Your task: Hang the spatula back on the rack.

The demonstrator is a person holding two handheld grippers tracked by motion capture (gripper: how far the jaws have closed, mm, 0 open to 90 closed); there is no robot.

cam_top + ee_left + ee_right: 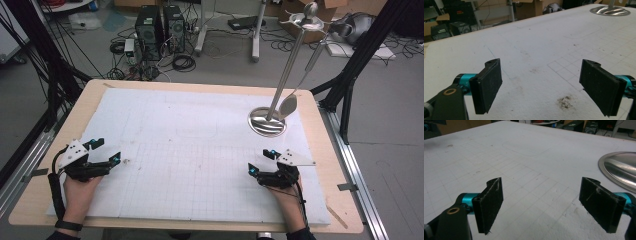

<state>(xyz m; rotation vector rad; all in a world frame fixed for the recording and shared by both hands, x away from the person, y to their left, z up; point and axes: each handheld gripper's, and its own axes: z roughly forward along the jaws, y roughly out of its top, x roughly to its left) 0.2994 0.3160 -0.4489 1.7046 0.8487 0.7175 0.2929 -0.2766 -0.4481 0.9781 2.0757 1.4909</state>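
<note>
A: What's nearest the work here?

B: The steel stand (pixel 268 120), far right on the white foam mat (pixel 190 130). It has a round polished base, a slim upright pole tilting toward a small top dish, and a spoon (pixel 289 105) hanging beside the pole with its bowl low, just over the base.

A: And the grippers?

B: Both rest near the front edge with nothing between them. The right gripper (pixel 262 161) sits just near of the stand, jaws spread wide; in its own view the base rim (pixel 621 170) gleams at the far right. The left gripper (pixel 106 151) is well apart, at the mat's left side, jaws equally wide.

A: How would you go at it?

B: I'd judge the right one should reach first. The steel is smooth and slippery, the spoon handle thin, so close the flat black pads (pixel 489 202) squarely across it, slowly.

A: The mat?

B: Soft, matte, faintly gridded, with a brown smudge (pixel 565 102) by the left gripper.
</note>
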